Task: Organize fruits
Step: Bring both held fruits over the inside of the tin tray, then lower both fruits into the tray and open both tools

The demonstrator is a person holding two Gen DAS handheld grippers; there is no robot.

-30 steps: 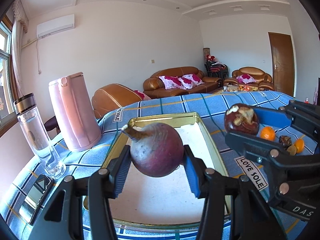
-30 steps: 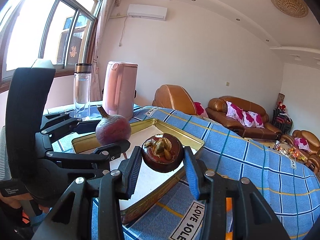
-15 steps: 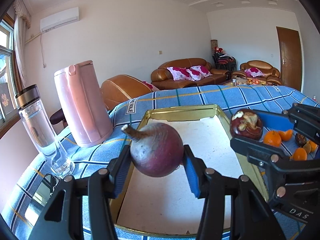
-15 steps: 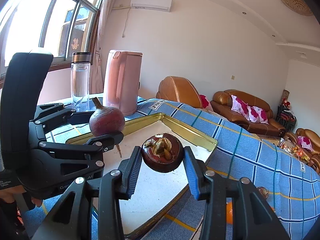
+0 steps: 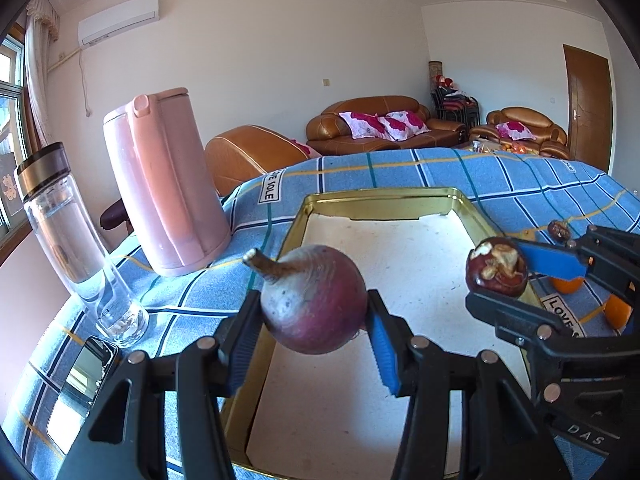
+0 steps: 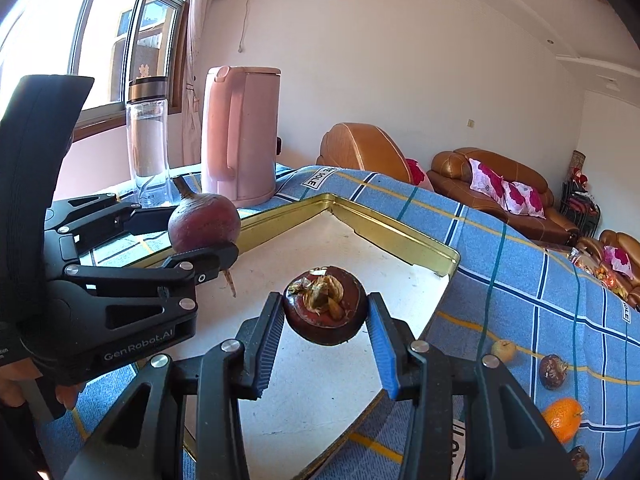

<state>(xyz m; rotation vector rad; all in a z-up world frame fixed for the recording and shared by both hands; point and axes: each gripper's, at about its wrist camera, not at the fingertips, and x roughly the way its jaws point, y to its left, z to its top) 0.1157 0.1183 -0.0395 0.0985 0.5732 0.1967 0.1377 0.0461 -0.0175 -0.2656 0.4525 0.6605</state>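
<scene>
My left gripper (image 5: 314, 316) is shut on a round purple beet-like root (image 5: 316, 304) with a brown stalk, held above the near left part of a gold-rimmed tray (image 5: 384, 196) with a white floor. My right gripper (image 6: 326, 314) is shut on a dark mangosteen (image 6: 326, 312) with a dried calyx, held over the tray's (image 6: 392, 234) middle. Each view shows the other: the right gripper (image 5: 502, 278) with the mangosteen (image 5: 496, 272) at right, the left gripper (image 6: 208, 234) with the root (image 6: 204, 224) at left.
A pink kettle (image 5: 164, 188) and a glass bottle (image 5: 76, 240) stand left of the tray on the blue checked cloth (image 5: 520, 184). A phone (image 5: 80, 392) lies at the near left. Oranges (image 6: 562, 420), a mangosteen (image 6: 554, 372) and a small pale fruit (image 6: 503, 350) lie right of the tray.
Both grippers have moved forward and slightly down over the tray with their fruits; the tray, kettle and bottle loom larger. Neither grip has altered.
</scene>
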